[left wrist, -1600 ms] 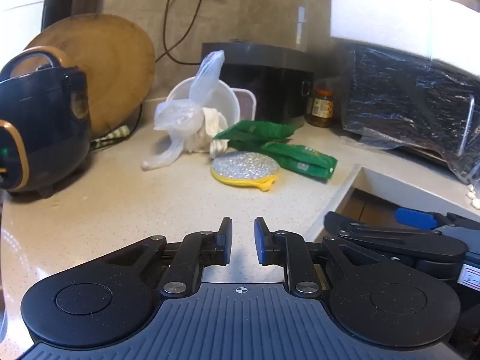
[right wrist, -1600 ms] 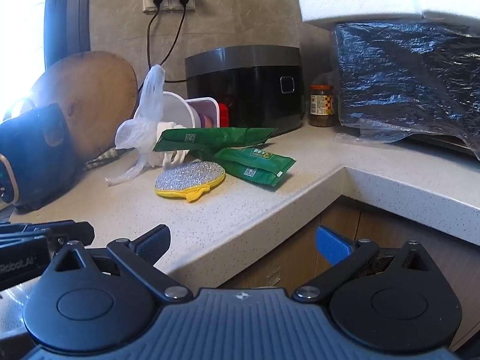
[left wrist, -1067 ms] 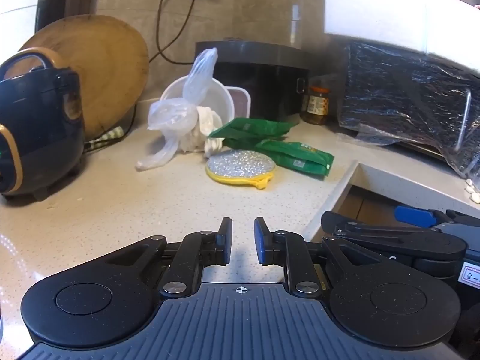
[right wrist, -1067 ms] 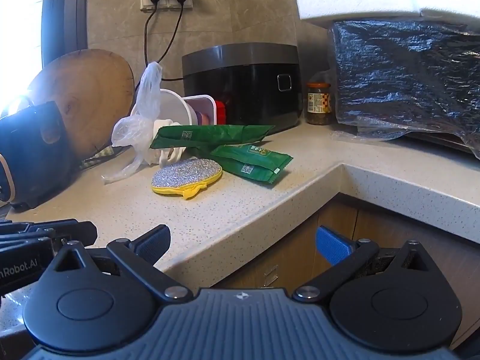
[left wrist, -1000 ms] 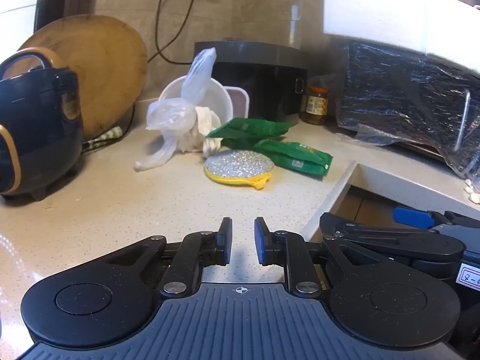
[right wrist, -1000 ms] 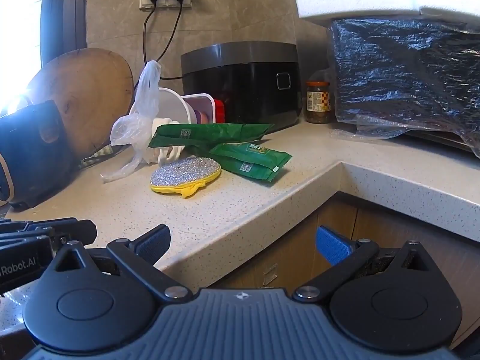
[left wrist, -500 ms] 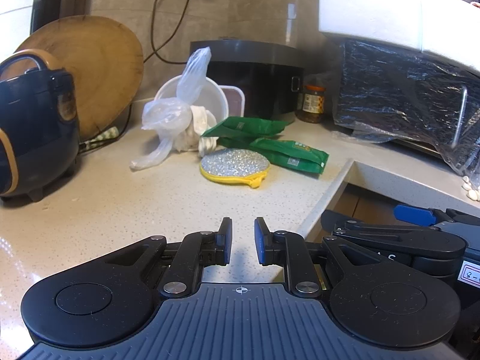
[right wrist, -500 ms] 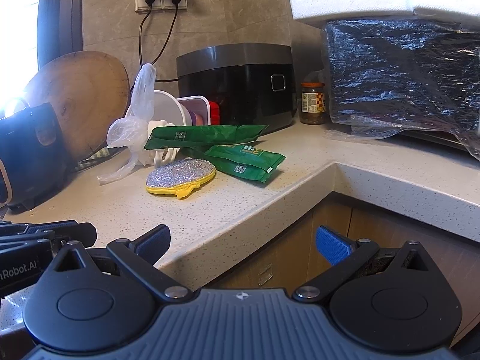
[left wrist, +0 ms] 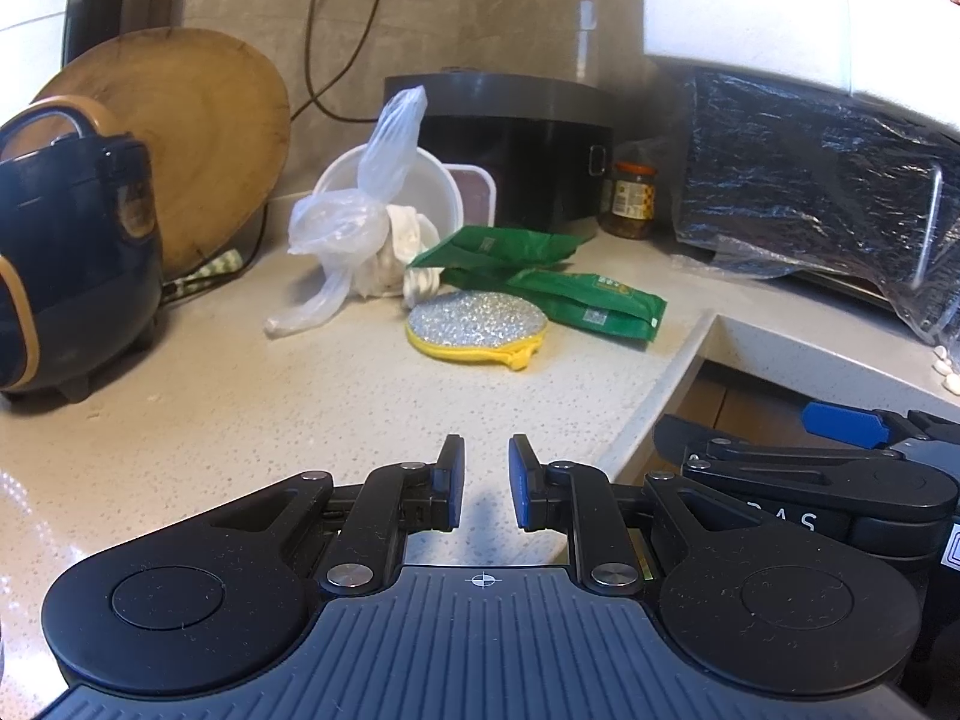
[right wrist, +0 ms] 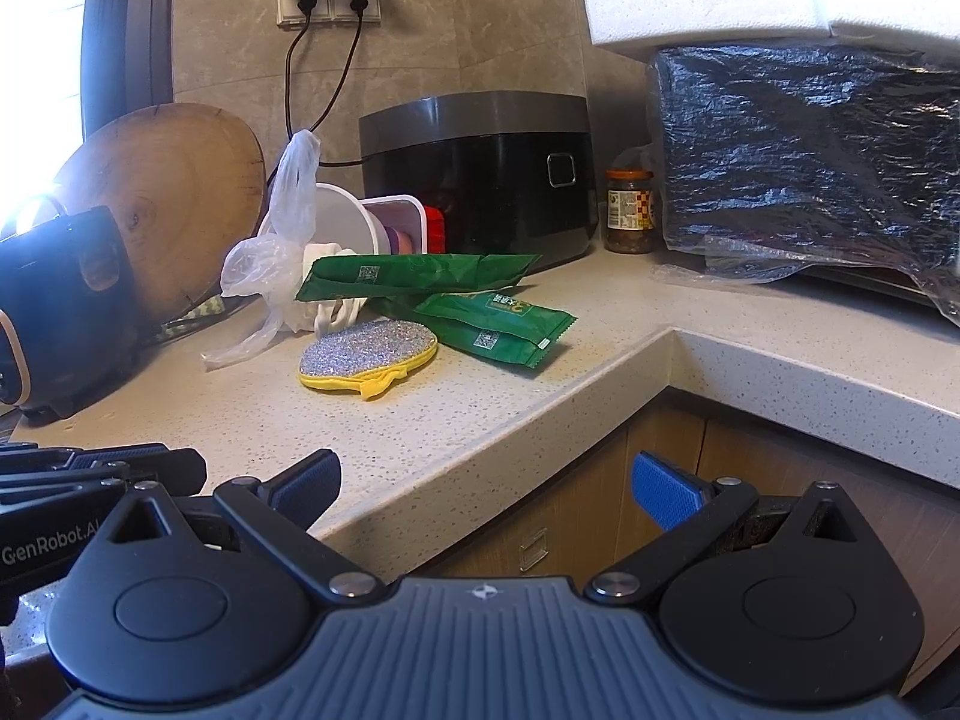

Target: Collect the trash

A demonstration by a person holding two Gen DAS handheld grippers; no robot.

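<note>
On the speckled counter lie two green wrappers (left wrist: 591, 303) (left wrist: 498, 246), a crumpled clear plastic bag (left wrist: 354, 222) and a yellow-edged silver scrub pad (left wrist: 477, 321). My left gripper (left wrist: 486, 450) hovers low over the counter well short of them, its jaws a narrow gap apart with nothing between. In the right wrist view the same wrappers (right wrist: 498, 324), bag (right wrist: 270, 258) and pad (right wrist: 366, 351) show ahead to the left. My right gripper (right wrist: 486, 474) stands wide open and empty at the counter's front edge, right of the left one.
A dark blue cooker (left wrist: 72, 252) stands at the left before a round wooden board (left wrist: 198, 138). Behind the trash are a white bowl (left wrist: 432, 186), a black appliance (left wrist: 516, 150) and a jar (left wrist: 630, 201). Black foil covers a rack (left wrist: 810, 180) at the right.
The things on the counter have slid slightly leftward in both views. Nothing on the counter has moved, and both grippers' jaws stand as before.
</note>
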